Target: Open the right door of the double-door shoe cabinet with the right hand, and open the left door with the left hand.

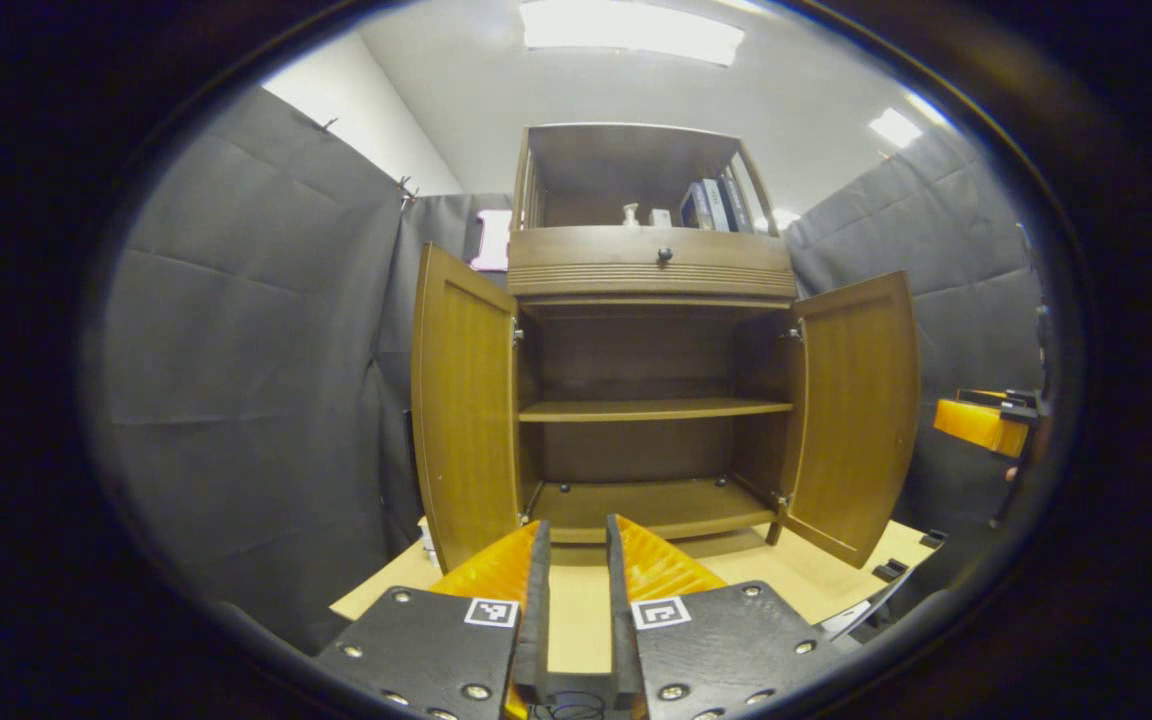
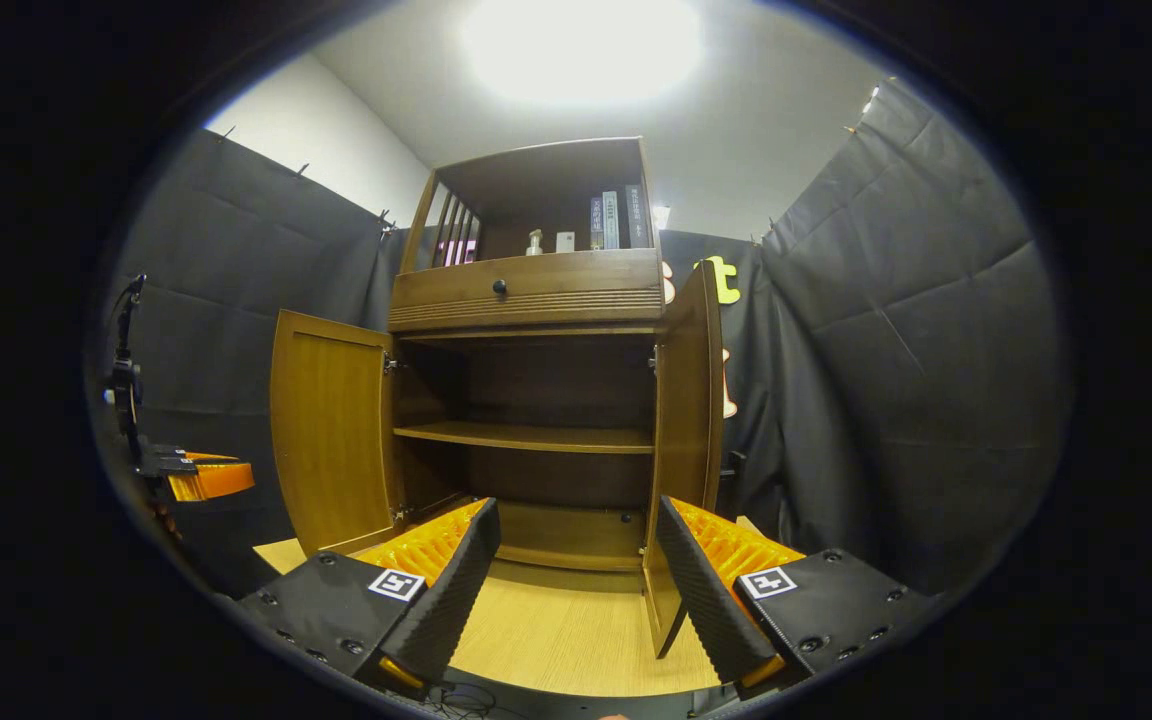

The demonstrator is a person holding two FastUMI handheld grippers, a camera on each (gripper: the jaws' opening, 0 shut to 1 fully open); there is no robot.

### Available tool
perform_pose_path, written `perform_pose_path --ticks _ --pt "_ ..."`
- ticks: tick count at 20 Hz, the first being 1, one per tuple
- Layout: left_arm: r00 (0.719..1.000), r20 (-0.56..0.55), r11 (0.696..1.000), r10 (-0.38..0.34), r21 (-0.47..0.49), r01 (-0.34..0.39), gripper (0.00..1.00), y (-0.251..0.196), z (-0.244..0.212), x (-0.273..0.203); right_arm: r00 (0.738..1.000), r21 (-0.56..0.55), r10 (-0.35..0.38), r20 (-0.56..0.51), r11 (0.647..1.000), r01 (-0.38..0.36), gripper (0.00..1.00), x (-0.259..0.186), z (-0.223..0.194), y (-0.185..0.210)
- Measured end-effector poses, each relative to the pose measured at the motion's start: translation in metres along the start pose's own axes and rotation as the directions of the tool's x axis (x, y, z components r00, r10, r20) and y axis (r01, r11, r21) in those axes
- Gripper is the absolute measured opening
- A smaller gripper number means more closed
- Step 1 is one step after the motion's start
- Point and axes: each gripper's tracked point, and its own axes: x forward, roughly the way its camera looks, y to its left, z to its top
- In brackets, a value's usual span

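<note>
The brown shoe cabinet point(image 1: 651, 265) stands on a light wooden table with both doors swung wide. In the left gripper view the left door point(image 1: 461, 400) and right door point(image 1: 856, 410) flank two bare inner shelves. My left gripper point(image 1: 577, 530) is low in front of the cabinet's middle, its fingers a narrow gap apart and holding nothing. In the right gripper view the left door point(image 2: 331, 440) faces me, while the right door point(image 2: 686, 420) is nearly edge-on. My right gripper point(image 2: 576, 520) stands wide open and holds nothing, its right finger close beside that door's lower edge.
A drawer with a dark knob point(image 1: 664, 254) sits above the doors, and an upper shelf holds books point(image 1: 716, 205) and a small bottle. The tabletop point(image 2: 556, 630) stretches in front. The right gripper point(image 1: 981, 425) shows far right; the left gripper point(image 2: 201, 478) shows far left.
</note>
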Motion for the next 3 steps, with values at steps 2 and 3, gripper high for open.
perform_pose_path --ticks 2,3 --pt "1.000 0.002 1.000 0.005 -0.004 -0.005 0.17 0.0016 0.0000 -0.0005 1.000 0.000 -0.001 0.004 1.000 0.001 0.99 -0.0010 0.0013 -0.0005" --pt "1.000 0.003 1.000 0.003 -0.008 -0.003 0.17 0.0011 0.0003 -0.0026 1.000 -0.002 -0.002 0.005 1.000 0.002 0.94 -0.0006 0.0014 -0.0004"
